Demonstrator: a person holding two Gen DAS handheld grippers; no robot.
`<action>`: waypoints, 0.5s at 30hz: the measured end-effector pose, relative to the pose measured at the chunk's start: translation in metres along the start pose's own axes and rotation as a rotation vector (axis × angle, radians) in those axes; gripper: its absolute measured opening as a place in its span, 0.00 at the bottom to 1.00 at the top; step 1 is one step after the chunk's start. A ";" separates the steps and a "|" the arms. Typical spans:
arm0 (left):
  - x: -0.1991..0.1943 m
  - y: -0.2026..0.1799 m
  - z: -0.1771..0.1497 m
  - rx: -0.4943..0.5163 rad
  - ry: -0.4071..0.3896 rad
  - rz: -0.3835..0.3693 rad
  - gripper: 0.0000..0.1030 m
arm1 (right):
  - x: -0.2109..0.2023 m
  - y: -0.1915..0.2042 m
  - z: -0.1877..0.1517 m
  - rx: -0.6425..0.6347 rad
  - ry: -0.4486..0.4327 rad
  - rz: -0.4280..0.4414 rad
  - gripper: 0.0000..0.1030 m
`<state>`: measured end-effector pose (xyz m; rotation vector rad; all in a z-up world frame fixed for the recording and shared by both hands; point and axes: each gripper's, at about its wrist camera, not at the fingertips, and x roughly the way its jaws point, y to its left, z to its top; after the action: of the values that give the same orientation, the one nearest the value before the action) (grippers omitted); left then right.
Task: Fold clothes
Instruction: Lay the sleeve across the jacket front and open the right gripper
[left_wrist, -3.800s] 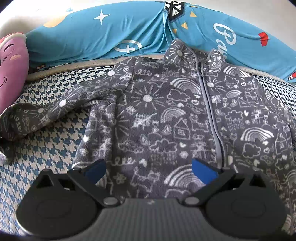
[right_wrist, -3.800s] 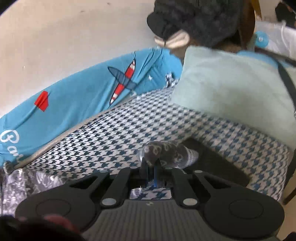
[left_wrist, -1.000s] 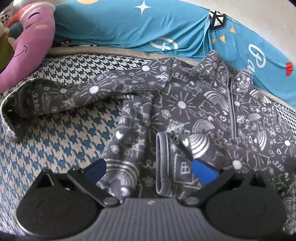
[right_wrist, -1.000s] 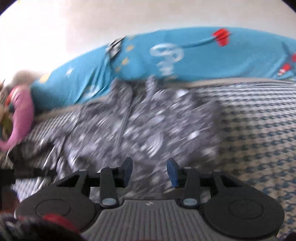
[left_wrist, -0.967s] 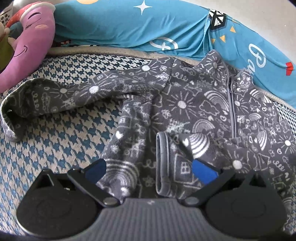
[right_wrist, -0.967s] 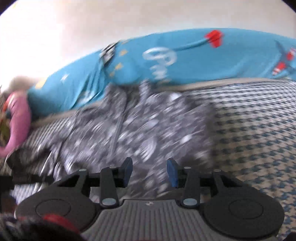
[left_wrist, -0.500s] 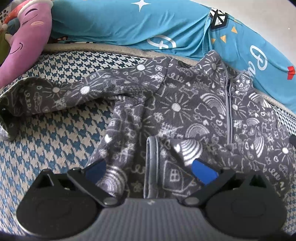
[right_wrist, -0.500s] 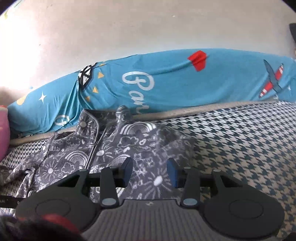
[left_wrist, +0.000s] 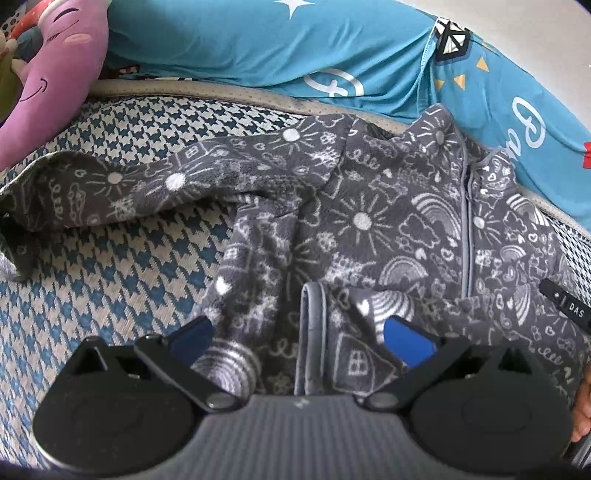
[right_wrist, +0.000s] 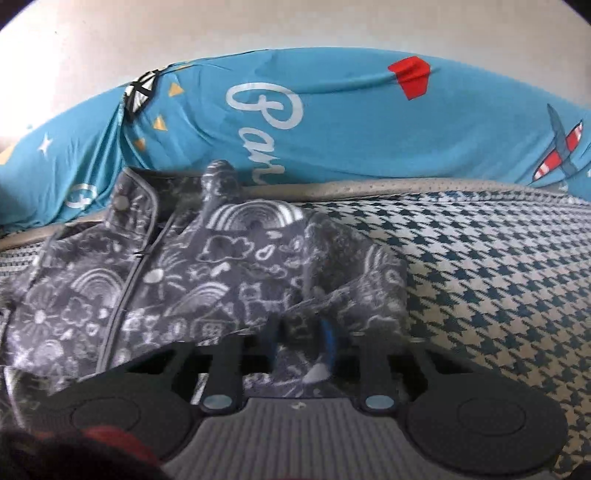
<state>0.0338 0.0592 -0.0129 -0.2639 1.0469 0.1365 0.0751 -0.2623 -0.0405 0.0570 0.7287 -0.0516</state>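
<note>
Fleece jacket (left_wrist: 369, 229), dark grey with white doodle print of suns, rainbows and clouds, lies front-up on a bed cover (left_wrist: 122, 280) woven in a blue-and-cream houndstooth pattern. Its pile is soft and matte; a grey zip (left_wrist: 466, 236) runs down the middle to a stand-up collar. One sleeve (left_wrist: 122, 188) stretches out flat across the cover, its cuff near the cover's edge; the other sleeve (left_wrist: 373, 332) is folded across the lower chest, its bound cuff facing the left wrist camera. Smooth turquoise pillow (right_wrist: 332, 125), printed with script lettering and a red paper plane, runs along the far edge just behind the collar. Rounded purple plush toy (left_wrist: 55, 74) sits at the far corner beside the outstretched sleeve.

Left gripper (left_wrist: 299, 332) hovers over the jacket's hem with blue-padded fingers spread wide and nothing between them. Right gripper (right_wrist: 301, 343) has its fingers close together over fleece at the jacket's side edge; blur hides whether they pinch the fabric. Bare houndstooth cover lies clear beside the jacket on that side and beneath the outstretched sleeve.
</note>
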 end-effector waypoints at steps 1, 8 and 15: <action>0.001 0.000 0.000 -0.001 0.002 0.000 1.00 | -0.001 0.000 0.000 0.000 -0.006 -0.001 0.15; 0.002 0.003 0.001 -0.005 -0.002 0.015 1.00 | -0.014 0.002 0.009 0.033 -0.099 -0.013 0.04; -0.003 0.013 0.005 -0.026 -0.026 0.043 1.00 | -0.029 0.008 0.021 0.085 -0.189 -0.086 0.06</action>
<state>0.0338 0.0728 -0.0100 -0.2624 1.0259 0.1917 0.0683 -0.2550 -0.0052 0.1004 0.5391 -0.1675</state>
